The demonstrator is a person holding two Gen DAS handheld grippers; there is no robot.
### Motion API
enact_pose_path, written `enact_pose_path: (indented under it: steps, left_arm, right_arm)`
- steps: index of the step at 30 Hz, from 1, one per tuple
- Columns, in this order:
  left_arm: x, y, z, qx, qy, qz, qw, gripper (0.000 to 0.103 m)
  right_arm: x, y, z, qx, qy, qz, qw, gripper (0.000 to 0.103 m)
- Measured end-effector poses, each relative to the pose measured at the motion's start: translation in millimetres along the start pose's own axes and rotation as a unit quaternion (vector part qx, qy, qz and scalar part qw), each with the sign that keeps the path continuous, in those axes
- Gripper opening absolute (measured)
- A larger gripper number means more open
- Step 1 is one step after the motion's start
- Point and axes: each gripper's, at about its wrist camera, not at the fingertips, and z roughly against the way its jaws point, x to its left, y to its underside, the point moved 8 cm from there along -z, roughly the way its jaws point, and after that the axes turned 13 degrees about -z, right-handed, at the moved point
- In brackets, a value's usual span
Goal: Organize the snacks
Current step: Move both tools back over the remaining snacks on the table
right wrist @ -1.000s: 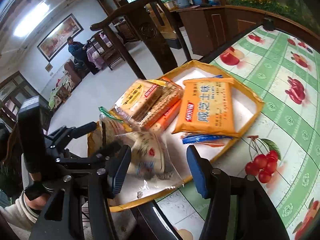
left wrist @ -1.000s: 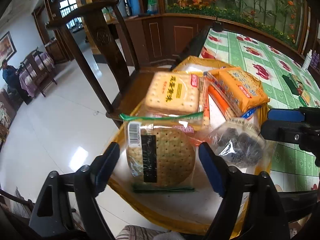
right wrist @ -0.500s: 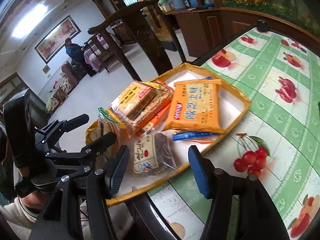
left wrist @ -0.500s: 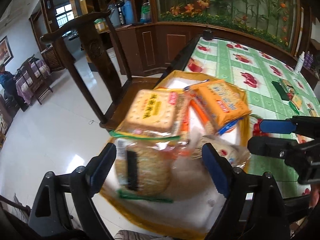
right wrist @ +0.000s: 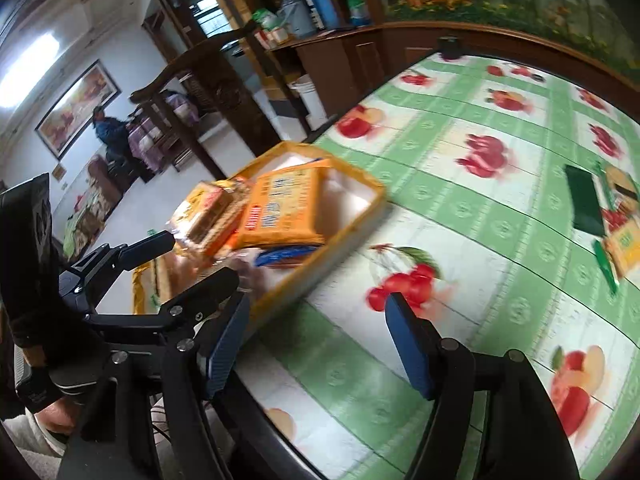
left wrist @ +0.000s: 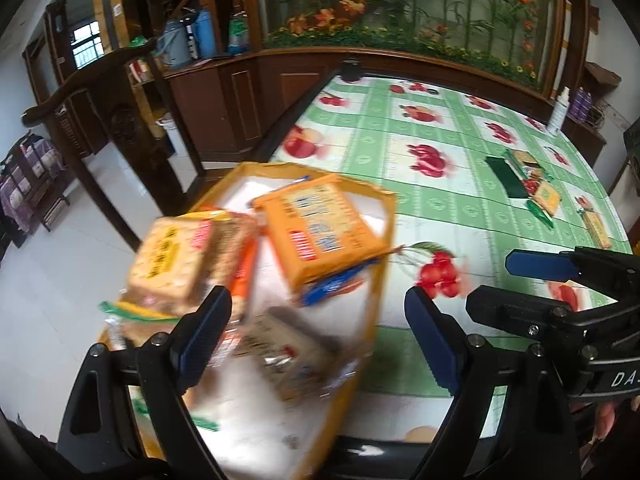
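Observation:
A yellow tray [left wrist: 385, 240] [right wrist: 374, 192] sits at the table's left edge. It holds an orange biscuit pack [left wrist: 320, 224] [right wrist: 284, 208], a tan cracker pack [left wrist: 172, 256] [right wrist: 204, 208], a blue wrapper [left wrist: 336, 284] and a blurred clear bag [left wrist: 288, 344]. My left gripper [left wrist: 318, 296] [right wrist: 200, 258] hangs open above the tray's near end, gripping nothing. To the right of the tray, my right gripper [right wrist: 316, 302] [left wrist: 490, 282] is over the fruit-print tablecloth; its jaws are opening with nothing between them.
More snack packs [left wrist: 536, 188] [right wrist: 620, 220] and a dark green packet [left wrist: 504, 174] [right wrist: 584, 200] lie far right on the table. A dark wooden chair [left wrist: 100, 92] stands left of the tray. A white bottle [left wrist: 558, 112] stands at the back right.
Both grippers have swung right, away from the tray's near end. The right gripper let go of the clear bag, which now lies in the tray, and its jaws widened.

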Motion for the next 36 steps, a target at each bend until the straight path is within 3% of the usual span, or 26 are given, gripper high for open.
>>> enact_pose_path:
  steps: [11,21,32,36]
  left_arm:
    - [-58,-27,-17,0.002,0.041,-0.027,0.9988,0.088]
    - [-118,-58,-31,0.007,0.084,-0.064,0.9944,0.089]
    - [-191,-101,-64,0.027,0.137,-0.109,0.9842,0.089]
    - [-227,-124,-80,0.038,0.164,-0.128,0.9775,0.089]
  right_arm:
    - [-84,1,37,-0.03,0.045,-0.073,0.996,0.073]
    - [-171,8,71,-0.053,0.092,-0.158,0.982,0.074]
    - [-240,3,99,-0.074,0.131,-0.211,0.966,0.075]
    - [-255,-3,122,-0.099,0.153,-0.216,0.959,0.075]
